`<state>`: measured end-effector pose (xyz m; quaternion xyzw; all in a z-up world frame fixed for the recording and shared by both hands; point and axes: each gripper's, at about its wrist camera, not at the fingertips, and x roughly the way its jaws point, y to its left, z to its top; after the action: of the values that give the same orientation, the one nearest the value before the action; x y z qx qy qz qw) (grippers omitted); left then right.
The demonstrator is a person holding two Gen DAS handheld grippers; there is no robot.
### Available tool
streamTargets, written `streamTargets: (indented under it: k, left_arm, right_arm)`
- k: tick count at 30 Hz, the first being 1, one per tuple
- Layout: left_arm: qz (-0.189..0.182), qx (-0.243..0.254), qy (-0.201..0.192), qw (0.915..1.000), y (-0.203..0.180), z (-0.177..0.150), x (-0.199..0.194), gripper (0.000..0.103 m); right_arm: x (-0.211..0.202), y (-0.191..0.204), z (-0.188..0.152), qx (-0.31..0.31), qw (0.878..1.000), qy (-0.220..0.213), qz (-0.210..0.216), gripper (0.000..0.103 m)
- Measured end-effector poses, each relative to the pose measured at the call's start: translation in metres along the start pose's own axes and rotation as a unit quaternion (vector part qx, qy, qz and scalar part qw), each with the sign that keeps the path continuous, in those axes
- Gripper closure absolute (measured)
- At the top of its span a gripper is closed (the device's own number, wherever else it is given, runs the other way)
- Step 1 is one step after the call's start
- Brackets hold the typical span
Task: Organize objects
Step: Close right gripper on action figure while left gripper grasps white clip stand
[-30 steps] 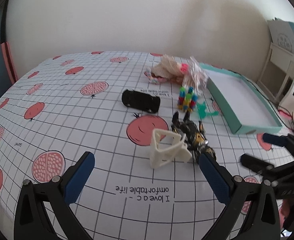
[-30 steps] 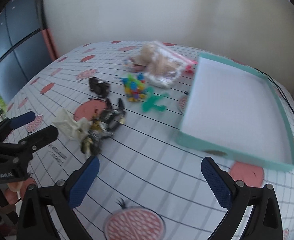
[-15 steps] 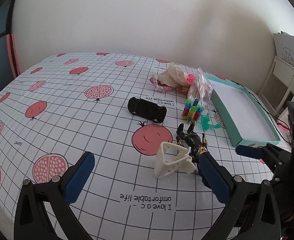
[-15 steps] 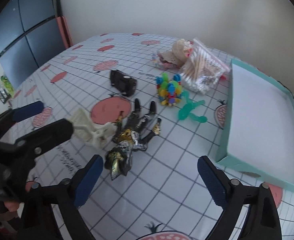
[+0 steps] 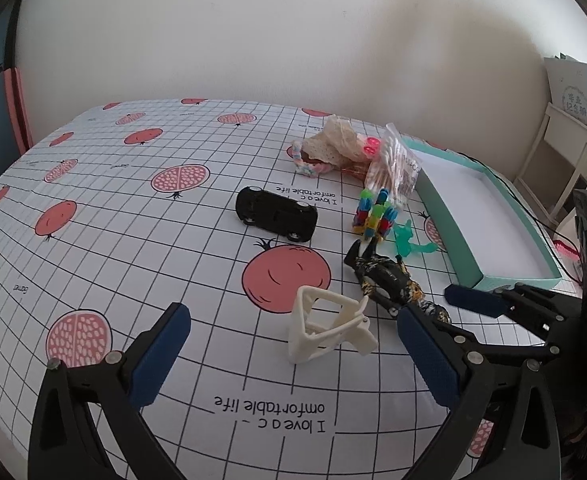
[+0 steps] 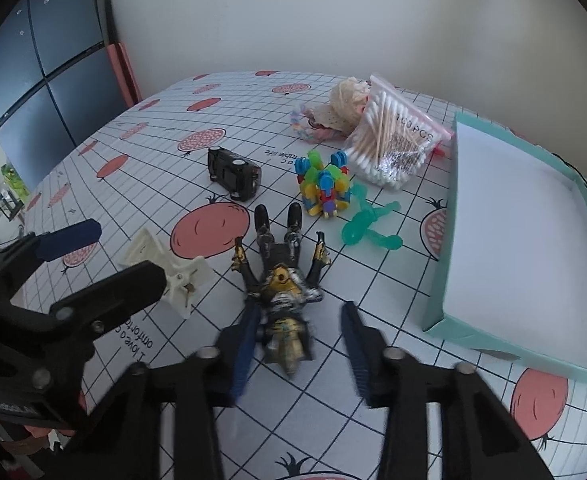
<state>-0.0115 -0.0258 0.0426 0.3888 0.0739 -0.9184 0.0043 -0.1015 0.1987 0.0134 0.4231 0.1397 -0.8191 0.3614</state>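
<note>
**Closing in on the toy figure**

Going left to right across the tablecloth [image 6: 141, 184]: the left gripper [image 5: 293, 352] hangs over the white plastic clip [image 5: 327, 330] with its jaws spread wide, holding nothing. Next comes the black toy car [image 6: 234, 173], well apart from either tool. Then the black-and-gold action figure [image 6: 281, 280], lying on its back with its head toward the right gripper [image 6: 299, 344]. Those jaws have just been closing and now stand narrow, one pad against the figure's shoulder, the other not yet touching (so not a grip, as far as I can judge). Beyond lie the coloured block toy [image 6: 323, 188], the green plastic piece [image 6: 367, 226], the bag of cotton swabs [image 6: 393, 148] and the empty teal box [image 6: 437, 312] at the far right.

To do this well, I'd centre the pads on the torso, squeeze firmly, and lift straight up before swinging to the box.
</note>
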Motion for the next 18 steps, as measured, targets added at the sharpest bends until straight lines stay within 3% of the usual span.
streamTargets:
  k: [1,6,15,18]
  left_arm:
    - [-0.001,0.002,0.000,1.0000,-0.001,0.000,0.001,0.000]
    - [-0.006,0.008,0.003,0.9999,-0.003,-0.001,0.003,0.009]
    - [-0.010,0.019,0.012,0.9997,-0.011,-0.005,0.009,0.015]
    - [-0.012,0.024,0.018,0.9995,-0.013,-0.006,0.013,0.025]
  right_arm:
    - [0.000,0.000,0.000,0.001,1.000,0.000,0.000,0.074]
    - [-0.001,-0.004,-0.004,0.010,1.000,0.001,0.000,0.074]
    - [-0.005,-0.011,-0.009,0.028,1.000,-0.002,-0.001,0.074]
    - [-0.006,-0.014,-0.011,0.035,0.999,-0.003,0.004,0.074]
